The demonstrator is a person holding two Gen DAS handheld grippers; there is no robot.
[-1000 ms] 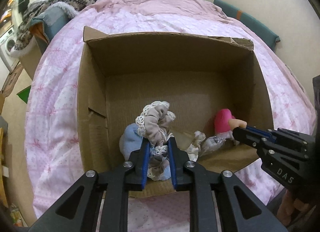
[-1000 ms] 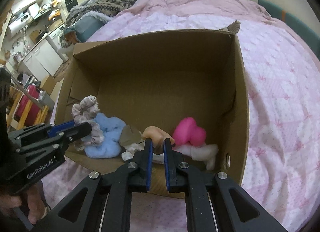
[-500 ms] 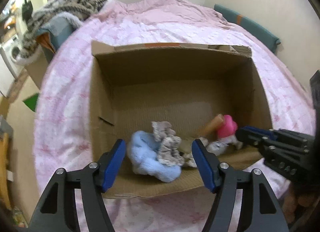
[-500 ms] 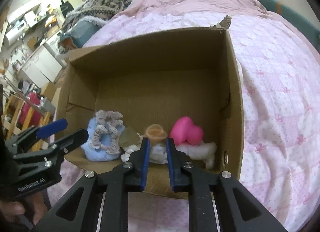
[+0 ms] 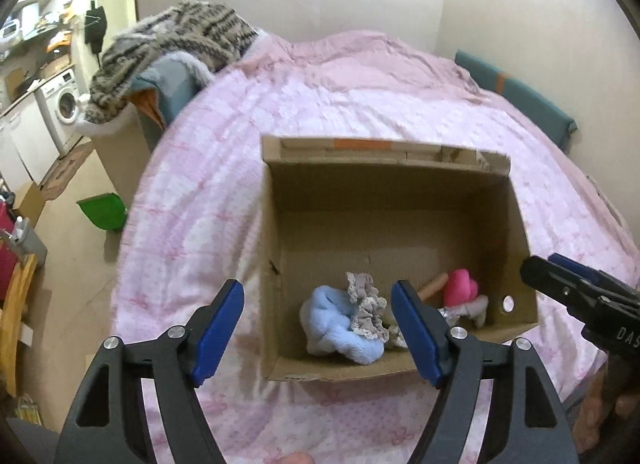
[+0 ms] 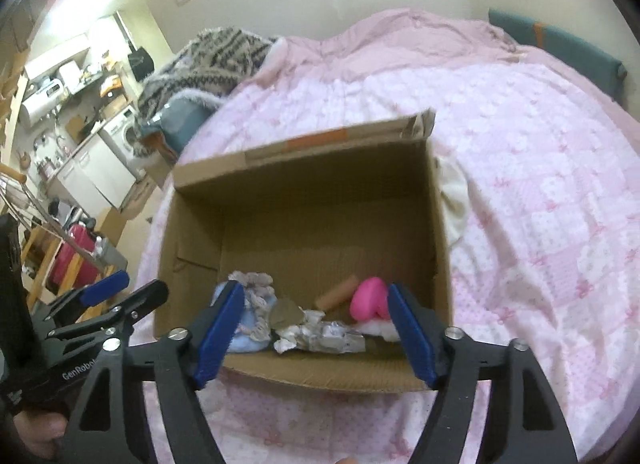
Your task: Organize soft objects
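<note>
An open cardboard box (image 5: 472, 180) (image 6: 304, 148) stands on the pink bed. Along its near wall lie a light blue fluffy piece (image 5: 332, 324) (image 6: 244, 338), a grey lace-trimmed scrunchie (image 5: 366, 306) (image 6: 254, 282), a tan cylinder (image 5: 434, 284) (image 6: 336, 296), a pink heart-shaped toy (image 5: 460, 290) (image 6: 368, 298), a crinkled silvery piece (image 6: 320, 334) and a white fluffy piece (image 5: 474, 306). My left gripper (image 5: 318, 334) is open and empty above the box's near left corner. My right gripper (image 6: 314, 338) is open and empty above the near wall.
A pink quilt (image 5: 360, 104) covers the bed. A striped knit blanket (image 5: 172, 44) lies over a blue chair at the far left. A teal headboard (image 5: 520, 100) runs along the right wall. A green bin (image 5: 102, 210) stands on the floor. A white cloth (image 6: 454, 196) lies right of the box.
Both grippers have let go: the left dropped the scrunchie, the right dropped the tan cylinder. Both opened and pulled back and up from the box.
</note>
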